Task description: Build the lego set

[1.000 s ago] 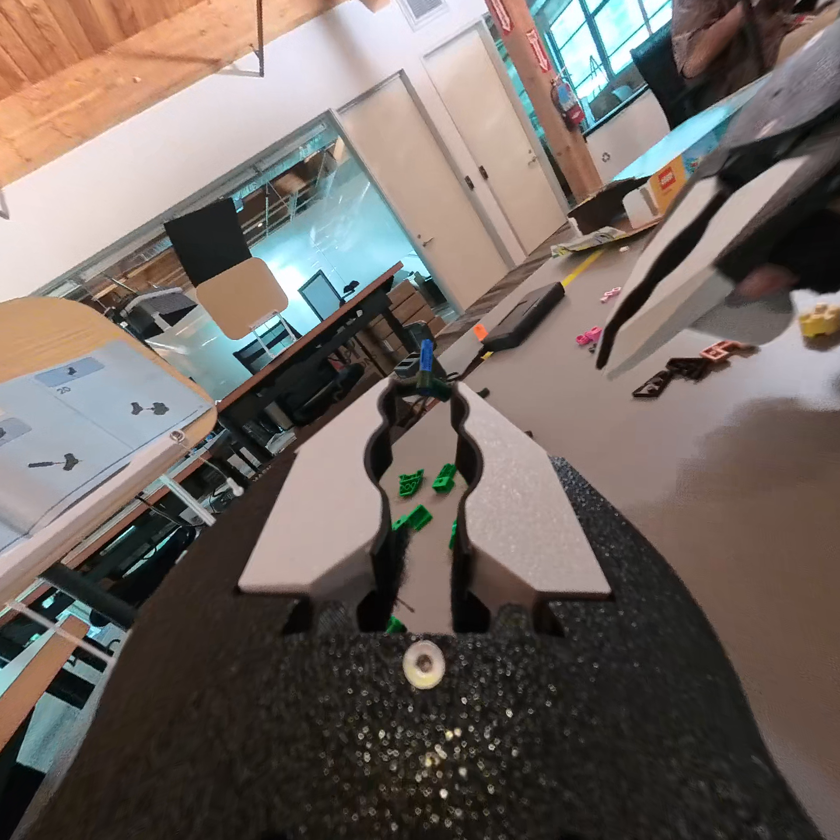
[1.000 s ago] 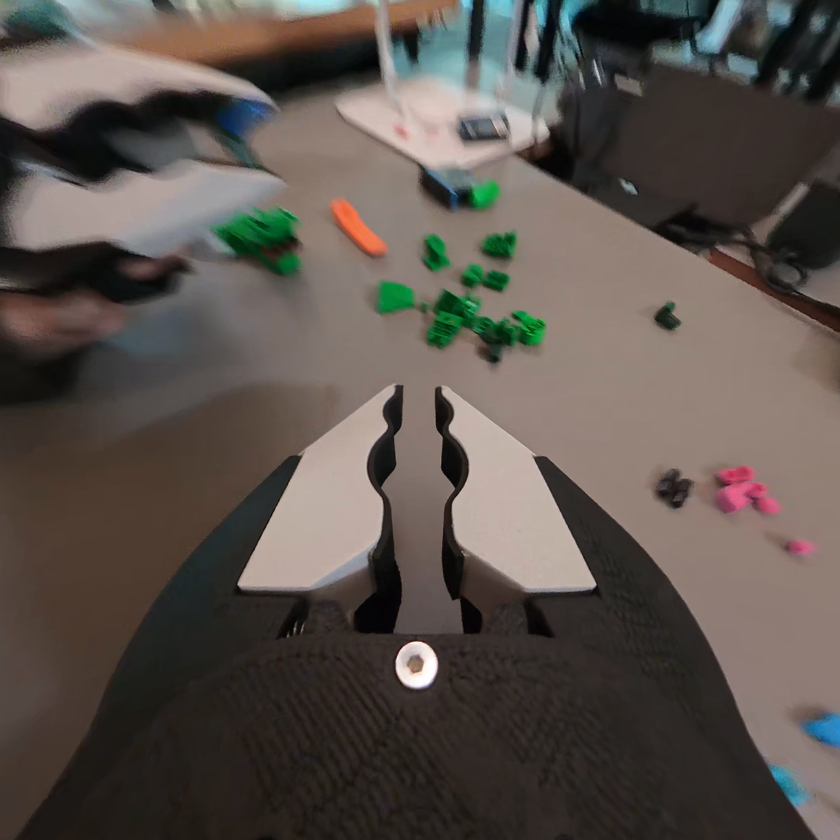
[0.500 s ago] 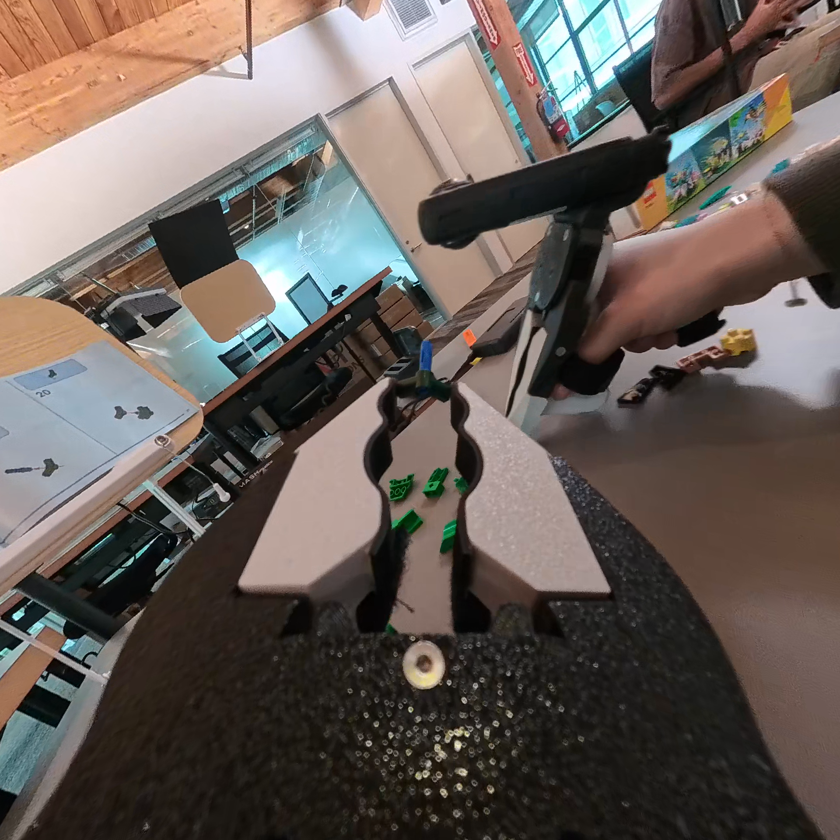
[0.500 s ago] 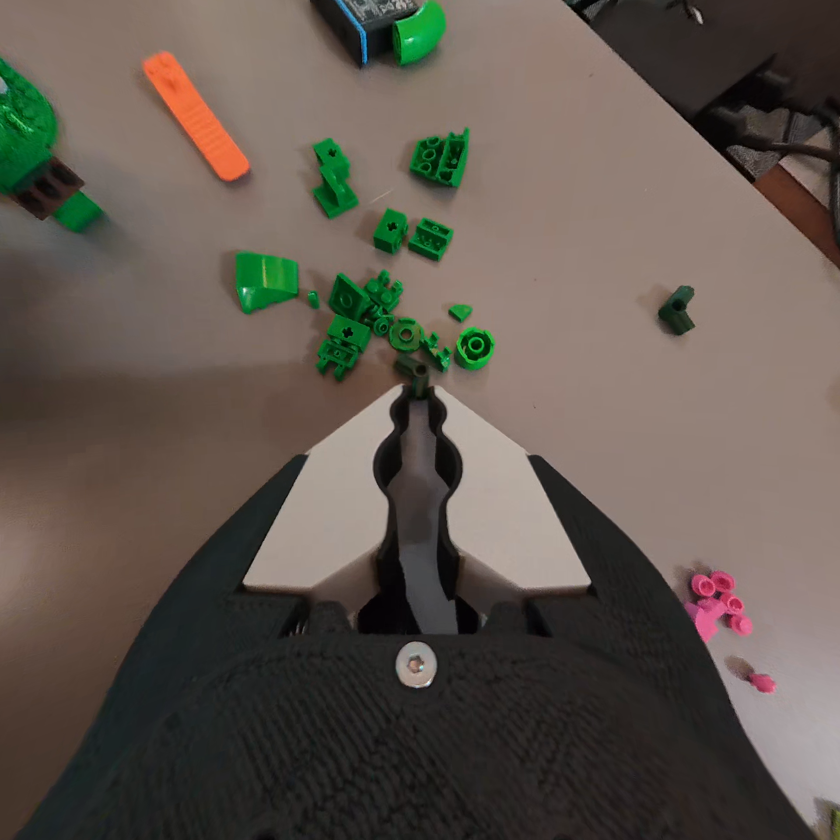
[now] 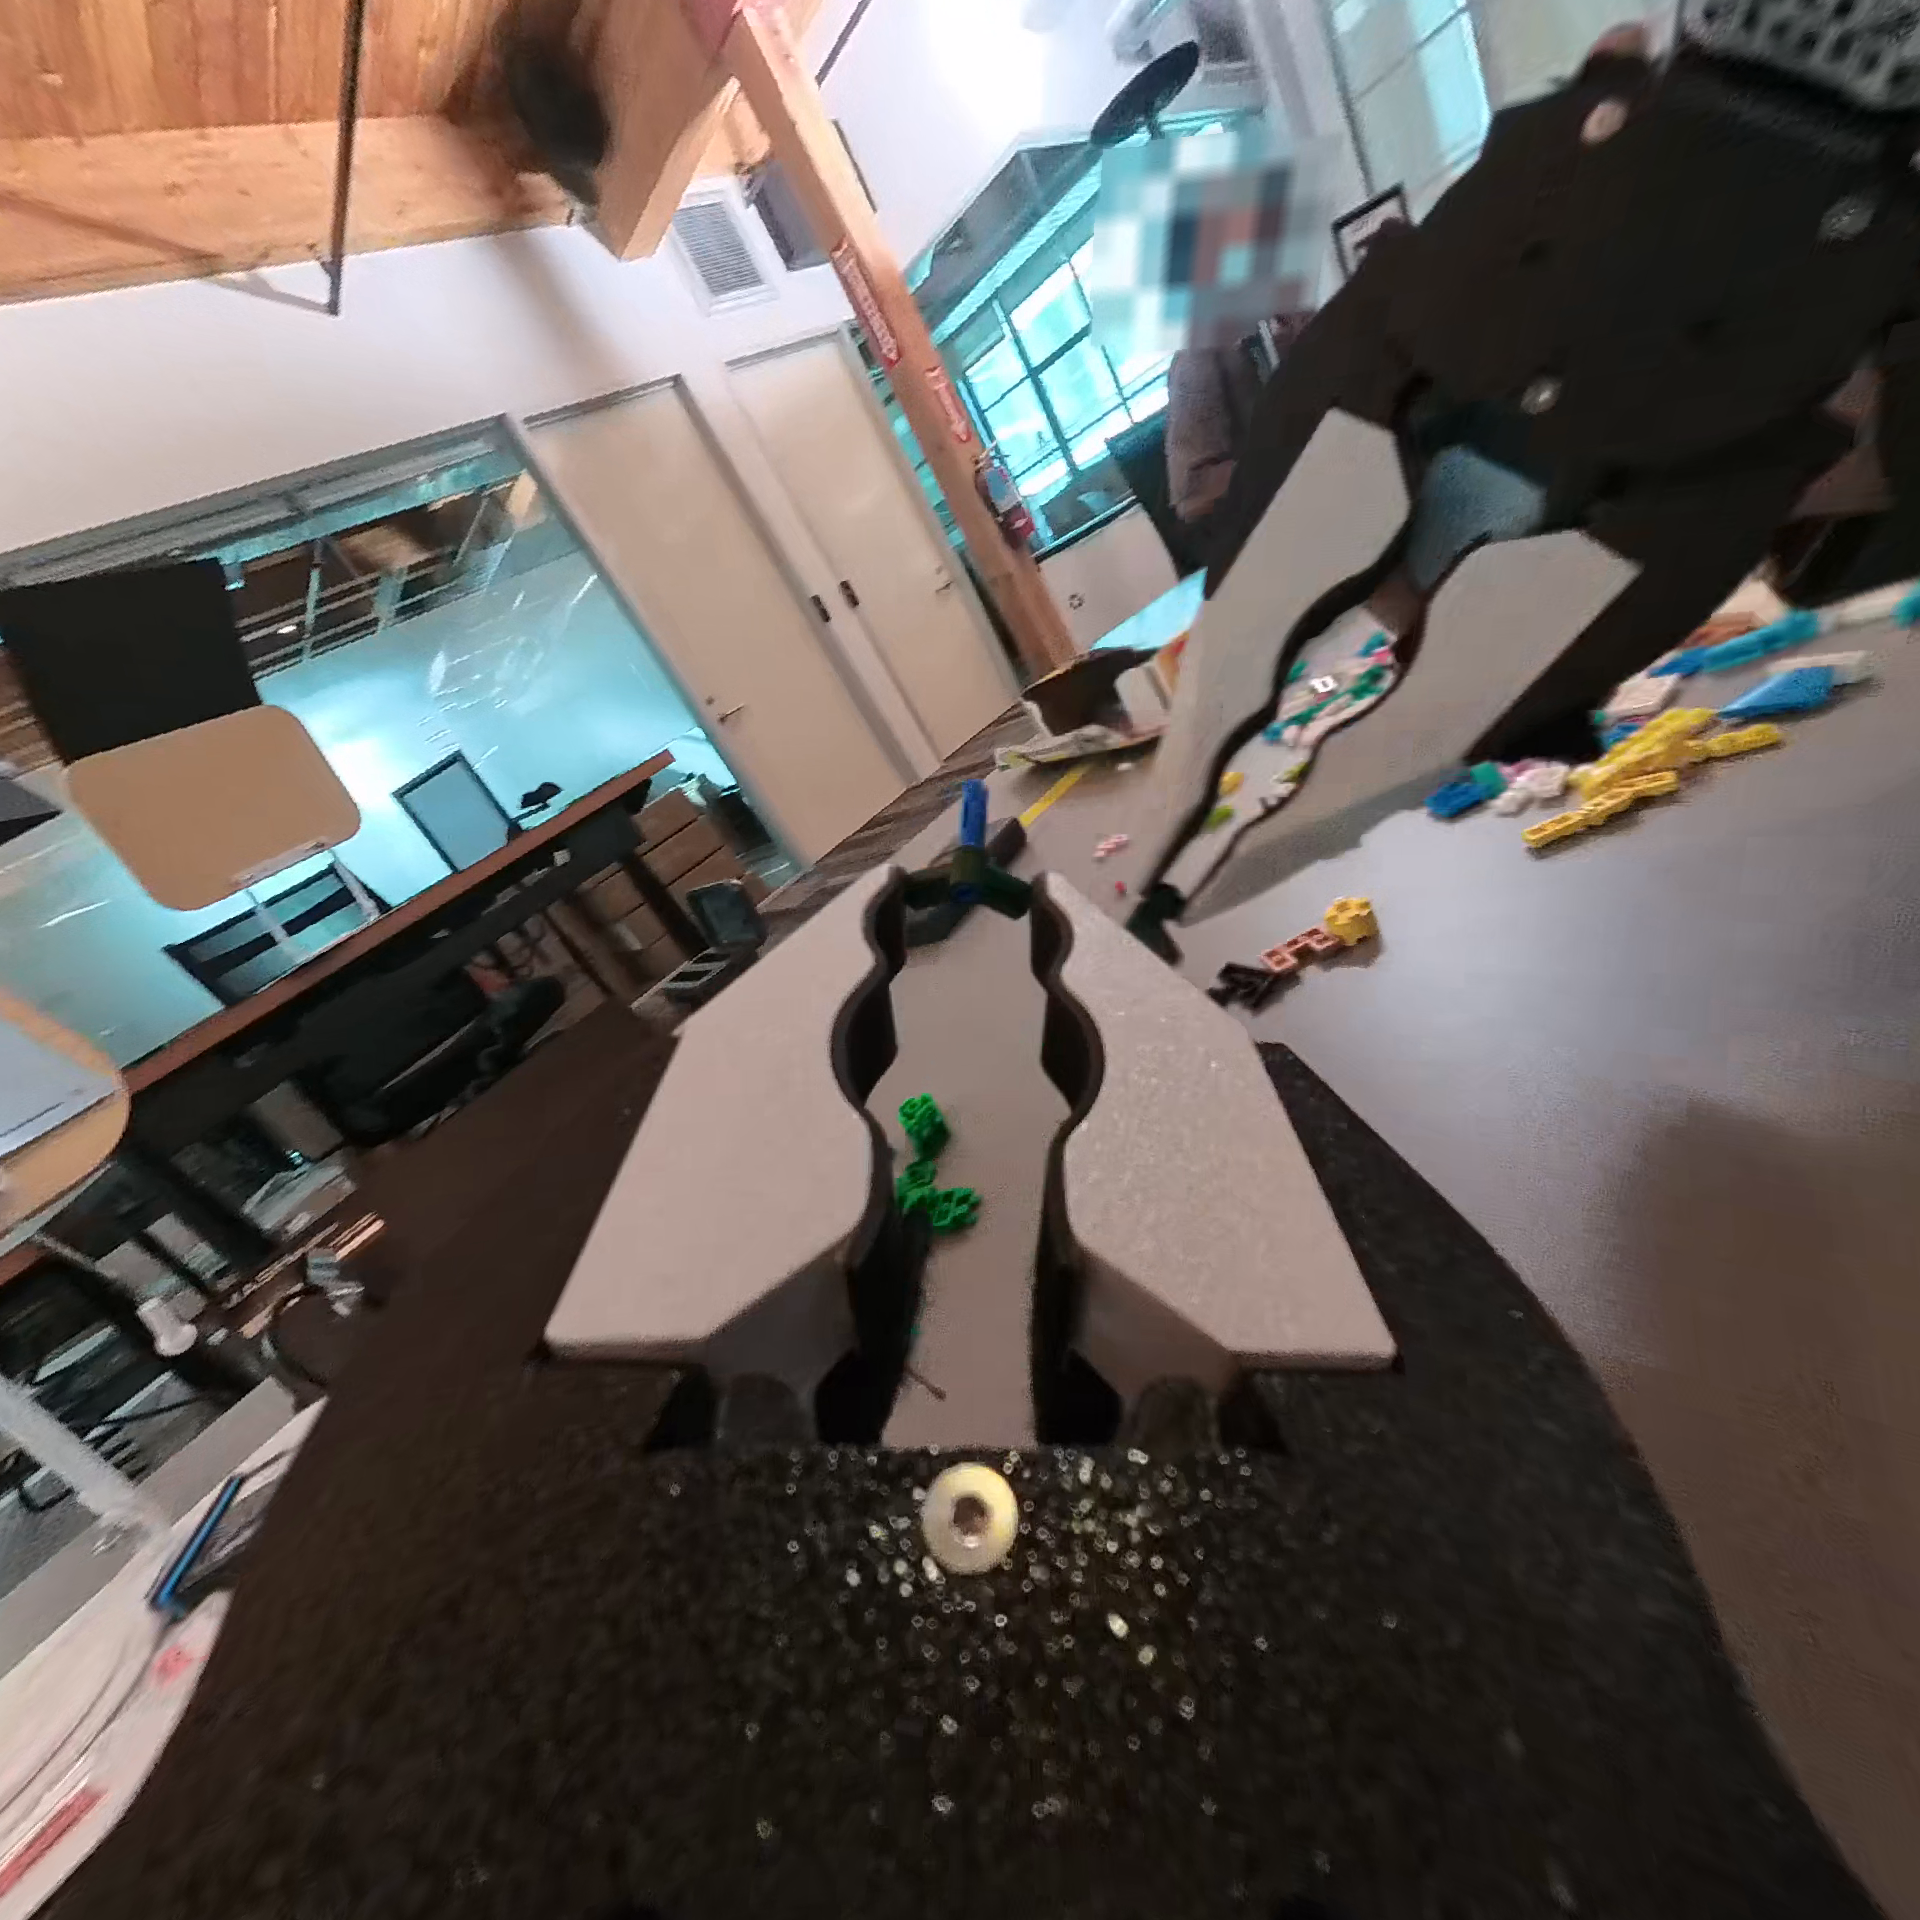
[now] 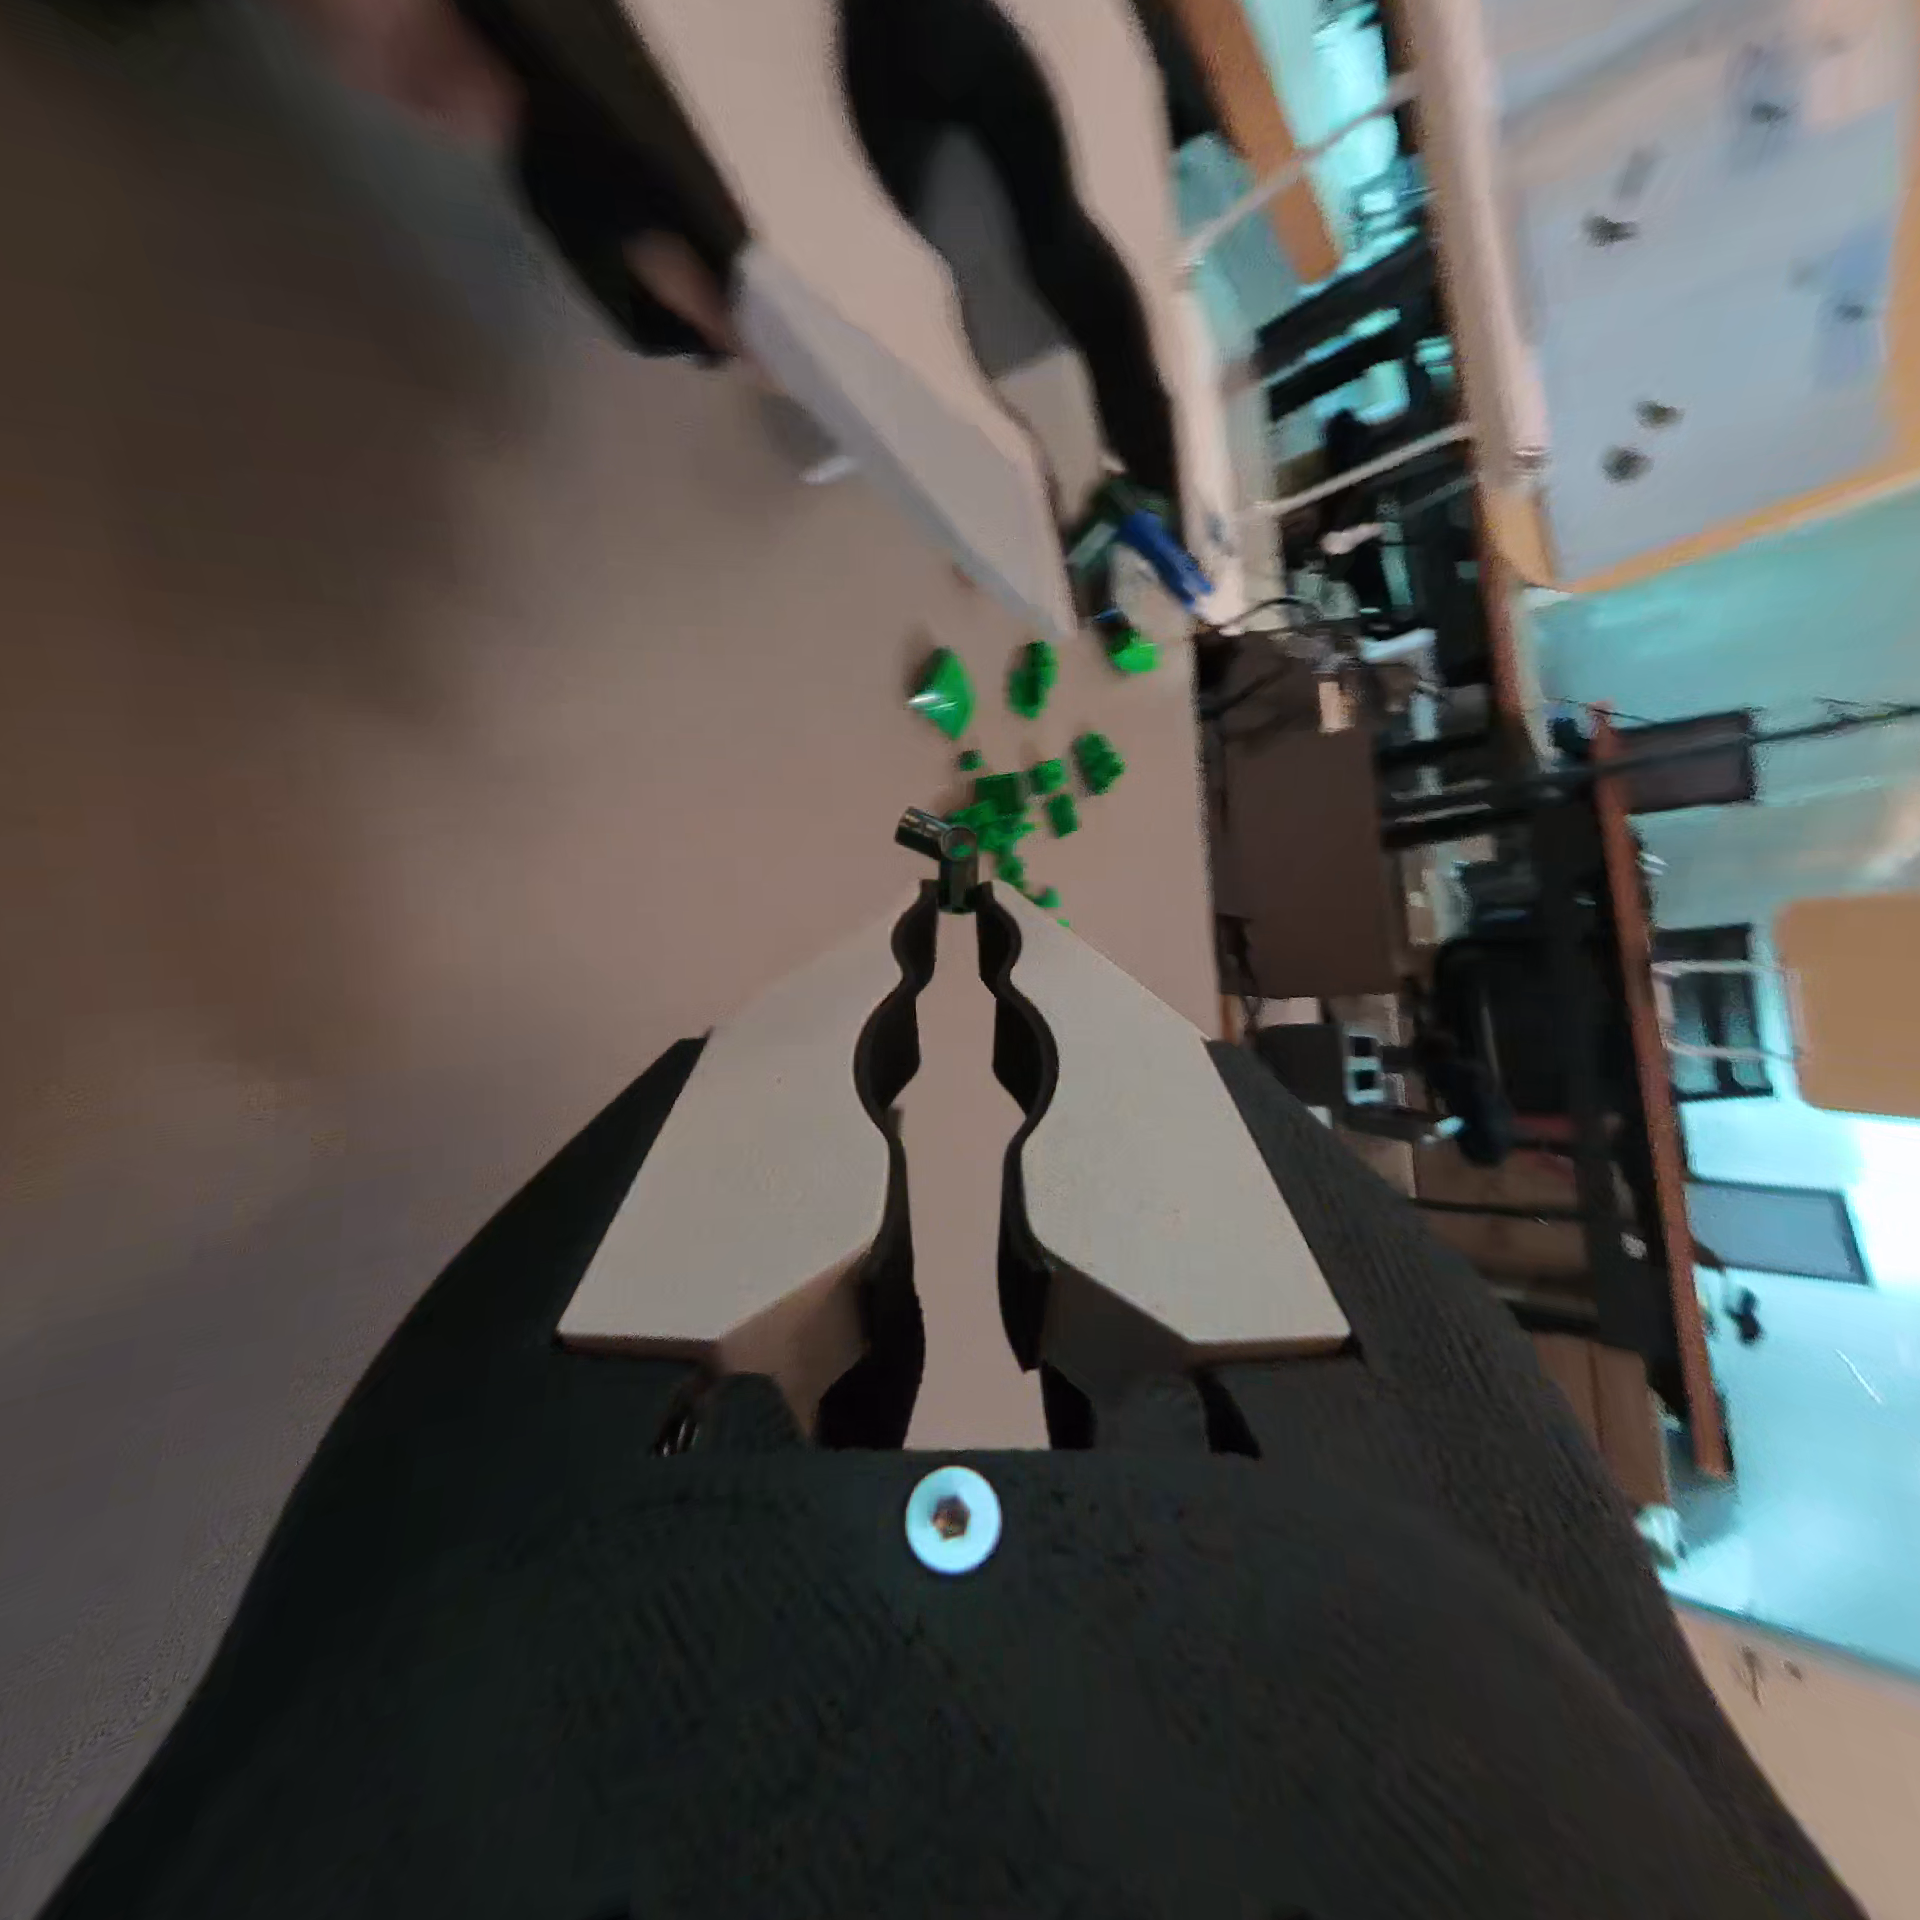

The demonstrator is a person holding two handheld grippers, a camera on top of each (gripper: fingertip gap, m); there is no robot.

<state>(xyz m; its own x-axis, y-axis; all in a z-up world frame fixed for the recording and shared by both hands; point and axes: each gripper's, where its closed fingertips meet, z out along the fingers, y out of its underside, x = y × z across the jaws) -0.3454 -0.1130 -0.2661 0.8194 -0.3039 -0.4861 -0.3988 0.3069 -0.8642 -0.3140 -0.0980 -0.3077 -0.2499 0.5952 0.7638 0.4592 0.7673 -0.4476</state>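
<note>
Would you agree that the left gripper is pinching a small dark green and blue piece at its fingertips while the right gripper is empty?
Not quite. The right gripper is not empty: the right wrist view shows its tips shut on a small dark green angled piece. The rest holds: the left gripper pinches a small dark green and blue piece at its fingertips.

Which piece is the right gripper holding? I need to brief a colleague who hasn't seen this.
On the grey table, find the right gripper raised over the loose bright green bricks. At its fingertips sits a small dark green connector. It is darker than those bricks, bent like an elbow with hollow tube ends.
</note>
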